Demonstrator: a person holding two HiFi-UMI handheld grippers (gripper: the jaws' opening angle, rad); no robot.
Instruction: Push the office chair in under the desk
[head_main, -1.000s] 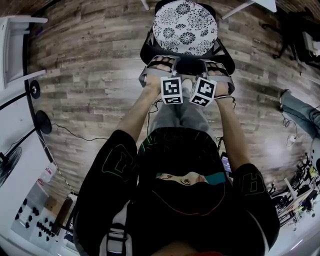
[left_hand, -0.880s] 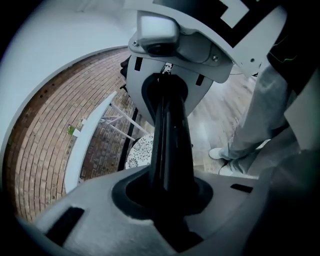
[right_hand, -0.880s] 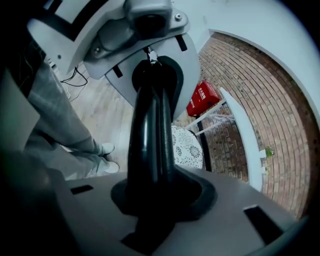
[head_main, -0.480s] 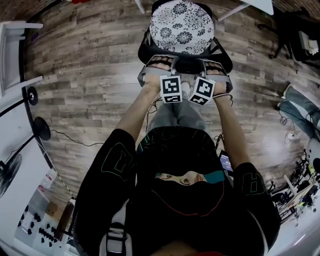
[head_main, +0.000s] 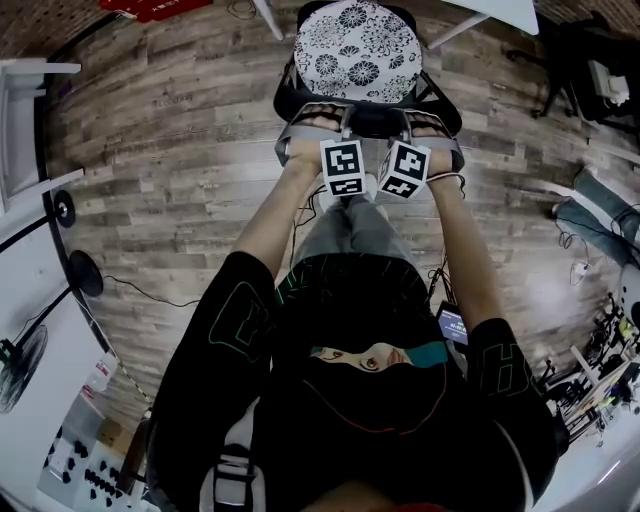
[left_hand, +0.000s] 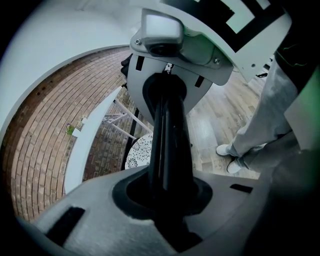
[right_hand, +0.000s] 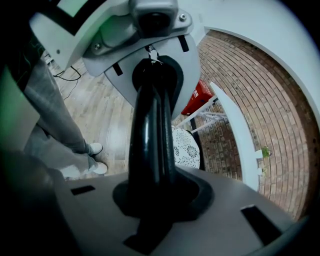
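Currently both tongs are on the office chair (head_main: 376, 122). The left gripper (head_main: 322, 122) and the right gripper (head_main: 432, 128) sit side by side on the top rail of the backrest (left_hand: 167, 140), near its middle. In each gripper view the black rail runs straight through the jaws, which are nearly closed and clamped on it; neither holds anything else. The chair stands on the wood floor (head_main: 180, 170), toward the floor's far edge by the brick wall (left_hand: 40, 150), directly in front of the person. The white desk (head_main: 505, 12) is just beyond it. The patterned seat cushion (head_main: 357, 50) faces up, and its front comes close to the desk's near edge. I cannot tell whether it is already under the top. Orientation: the seat front points away from the person toward the desk, and the backrest faces the person. The chair's front-to-back axis therefore runs straight at the desk, with the gripped rail lying crosswise to that line. Judgement on the push: drive both tongs forward together at equal pace so the rail stays parallel to the desk edge. Uneven pressure would likely swing the seat toward a desk leg (head_main: 268, 18). Keep the force level rather than downward, since the grip is high on the back and could tip it. The base is hidden under the seat, so advance slowly, aim between the legs, and keep the person's shoes (right_hand: 95, 150) clear behind.
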